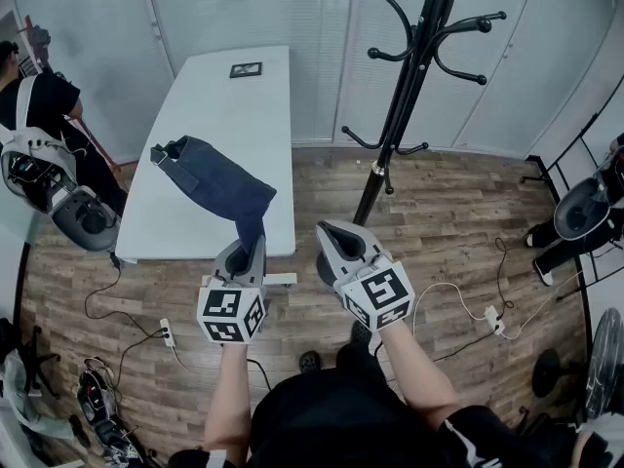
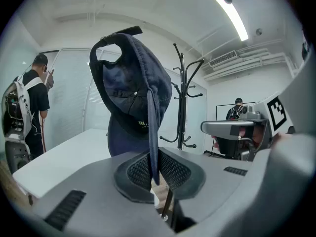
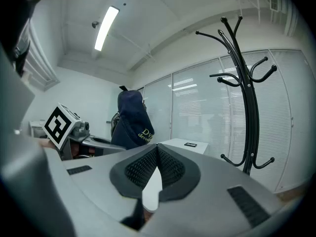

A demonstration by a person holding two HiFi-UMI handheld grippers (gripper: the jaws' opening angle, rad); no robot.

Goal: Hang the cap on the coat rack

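A dark blue cap (image 1: 219,183) hangs in the air above the near end of the white table (image 1: 224,96). My left gripper (image 1: 246,247) is shut on the edge of its brim, and the cap (image 2: 131,88) stands up from the pads in the left gripper view. The black coat rack (image 1: 405,86) rises to the right of the table, its hooks bare. My right gripper (image 1: 336,237) is shut with nothing in it, level beside the left one. From the right gripper view the cap (image 3: 131,122) is at the left and the coat rack (image 3: 244,98) at the right.
A small dark frame (image 1: 245,69) lies at the table's far end. A person with a backpack (image 1: 34,154) stands at the left by the glass wall. Cables and a power strip (image 1: 167,332) lie on the wooden floor. Another person (image 1: 585,213) is at the right edge.
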